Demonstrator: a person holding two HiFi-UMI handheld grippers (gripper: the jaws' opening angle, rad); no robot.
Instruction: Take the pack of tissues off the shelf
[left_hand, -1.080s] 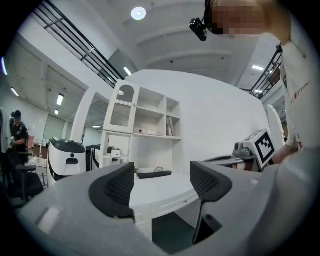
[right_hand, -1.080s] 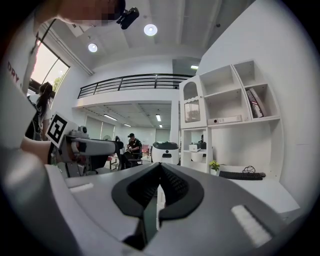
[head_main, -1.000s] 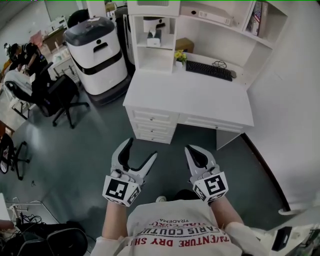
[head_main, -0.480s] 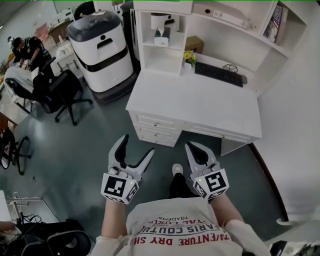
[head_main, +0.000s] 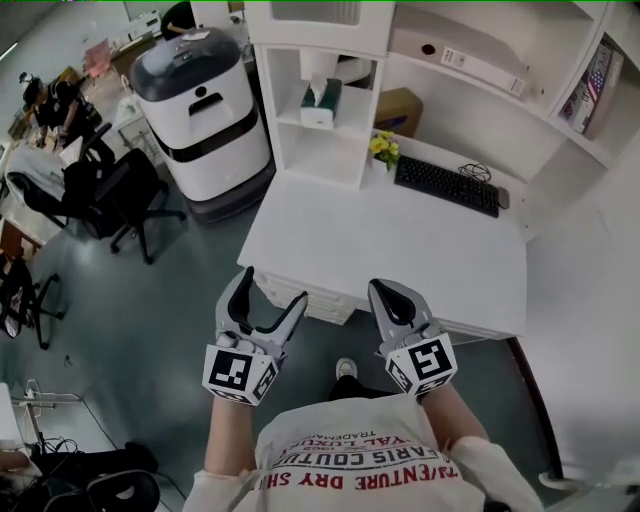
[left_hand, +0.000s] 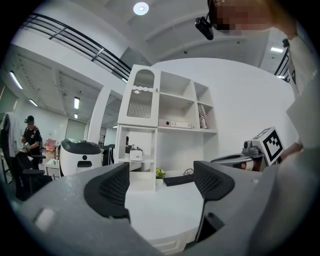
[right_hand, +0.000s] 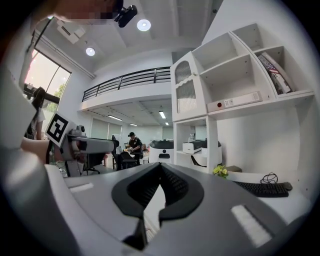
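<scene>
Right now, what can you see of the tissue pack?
The tissue pack is a small boxy pack, white in front, with a darker greenish top and a white tissue poking up. It stands upright on the shelf of the open cubby above the desk's left end. Only the shelf touches it.

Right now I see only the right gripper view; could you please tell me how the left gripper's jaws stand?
Observer: The left gripper has its jaws apart and opening, with nothing between them.
Operator: Thanks. Is it near the pack of tissues?
Observer: No; in the head view the whole desk lies between it and the pack of tissues on the shelf.
</scene>
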